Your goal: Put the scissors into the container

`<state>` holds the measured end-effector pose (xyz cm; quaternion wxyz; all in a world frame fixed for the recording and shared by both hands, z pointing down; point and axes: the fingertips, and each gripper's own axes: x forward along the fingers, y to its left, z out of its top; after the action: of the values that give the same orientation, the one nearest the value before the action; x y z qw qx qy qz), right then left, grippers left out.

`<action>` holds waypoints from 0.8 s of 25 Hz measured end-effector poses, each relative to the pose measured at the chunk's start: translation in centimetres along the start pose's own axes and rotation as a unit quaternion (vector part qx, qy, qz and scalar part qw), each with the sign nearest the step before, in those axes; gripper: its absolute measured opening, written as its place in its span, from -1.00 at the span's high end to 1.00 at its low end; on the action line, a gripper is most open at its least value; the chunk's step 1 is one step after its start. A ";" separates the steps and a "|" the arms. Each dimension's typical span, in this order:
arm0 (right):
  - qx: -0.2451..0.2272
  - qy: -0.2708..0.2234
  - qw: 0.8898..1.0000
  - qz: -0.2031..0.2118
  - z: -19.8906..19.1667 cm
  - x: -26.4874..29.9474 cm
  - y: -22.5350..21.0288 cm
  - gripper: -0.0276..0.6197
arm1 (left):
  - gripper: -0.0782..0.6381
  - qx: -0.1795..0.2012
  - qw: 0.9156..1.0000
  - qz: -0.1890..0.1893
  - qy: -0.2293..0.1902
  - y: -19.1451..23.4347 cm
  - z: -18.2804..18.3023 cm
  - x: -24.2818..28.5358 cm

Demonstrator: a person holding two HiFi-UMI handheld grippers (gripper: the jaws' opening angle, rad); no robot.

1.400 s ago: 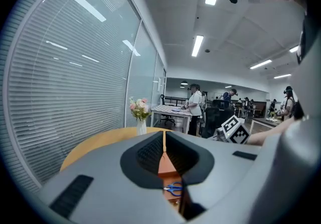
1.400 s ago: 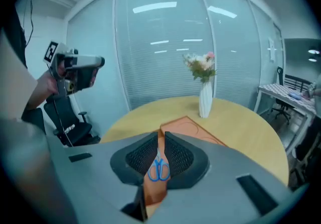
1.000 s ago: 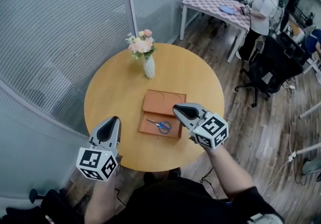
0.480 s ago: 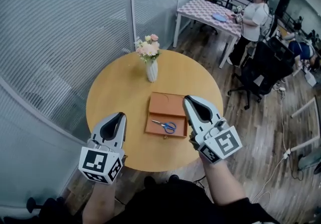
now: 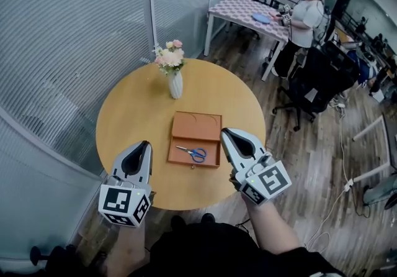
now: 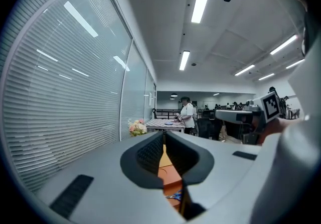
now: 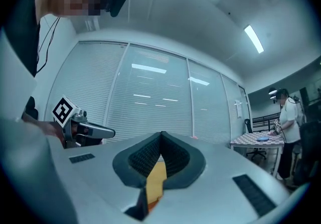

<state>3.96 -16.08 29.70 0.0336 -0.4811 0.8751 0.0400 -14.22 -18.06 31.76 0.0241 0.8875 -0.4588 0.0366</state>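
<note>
Your left gripper (image 5: 142, 145) hovers over the round table's (image 5: 127, 111) 7 o'clock edge, jaws pressed together, nothing between them. One white vase (image 5: 175, 85) of pink flowers (image 5: 169, 55) stands at 11 o'clock from the container, well apart from it. One orange container (image 5: 196, 125) sits near table centre. One pair of blue-handled scissors (image 5: 191, 154) lies flat inside it, in the 6 o'clock half. Your right gripper (image 5: 226, 133) hangs just beside the container's 4 o'clock corner, over the table edge, jaws closed tight and empty.

Off the table at 1 o'clock: one checked-cloth table (image 5: 239, 7), one standing person (image 5: 303, 18) and one black office chair (image 5: 310, 80) on the wood floor.

Count: two grippers, one container, one pair of scissors, one vase.
</note>
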 end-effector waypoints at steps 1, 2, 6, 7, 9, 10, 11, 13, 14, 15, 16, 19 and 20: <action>0.001 0.000 1.000 -0.004 0.0 -0.2 -0.4 0.81 | 0.71 -0.001 1.000 0.001 0.000 0.0 0.0 0.1; 0.002 0.000 1.000 -0.007 0.0 -0.4 -0.9 0.81 | 0.71 -0.002 1.000 0.002 0.000 -0.1 -0.1 0.2; 0.002 -0.001 1.000 -0.008 0.0 -1.2 -1.6 0.81 | 0.71 -0.008 1.000 0.004 0.006 -0.8 -0.6 0.4; 0.002 -0.001 1.000 -0.007 0.0 -1.3 -1.7 0.81 | 0.71 -0.009 1.000 0.004 0.008 -1.1 -0.7 0.4; 0.004 0.000 1.000 -0.006 -0.2 -1.7 -1.9 0.81 | 0.71 -0.010 1.000 0.003 0.011 -1.5 -1.0 0.5; 0.005 0.000 1.000 -0.005 -0.3 -1.8 -1.9 0.81 | 0.71 -0.010 1.000 0.003 0.013 -1.7 -1.2 0.5; 0.007 0.001 1.000 -0.005 -0.4 -1.9 -2.0 0.81 | 0.71 -0.010 1.000 0.003 0.015 -1.9 -1.3 0.5; 0.011 0.002 1.000 -0.002 -0.7 -2.0 -2.0 0.81 | 0.71 -0.011 1.000 0.004 0.017 -2.1 -1.5 0.6; 0.013 0.002 1.000 0.000 -0.8 -2.0 -2.0 0.81 | 0.71 -0.013 1.000 0.003 0.019 -2.1 -1.7 0.6; 0.015 0.002 1.000 0.003 -0.9 -1.9 -2.0 0.81 | 0.71 -0.015 1.000 0.002 0.020 -2.1 -1.8 0.6; 0.017 0.002 1.000 0.005 -0.9 -1.9 -1.9 0.81 | 0.71 -0.018 1.000 0.002 0.021 -2.1 -1.9 0.6; 0.017 0.001 1.000 0.013 -0.9 -1.6 -1.6 0.81 | 0.71 -0.020 1.000 0.003 0.024 -2.0 -2.1 0.7; 0.017 0.003 1.000 0.015 -1.0 -1.6 -1.5 0.81 | 0.71 -0.020 0.999 0.003 0.025 -2.1 -2.2 0.7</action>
<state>6.04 -15.60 30.79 0.0386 -0.4677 0.8827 0.0243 -12.20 -17.28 34.02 0.0531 0.8843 -0.4611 0.0499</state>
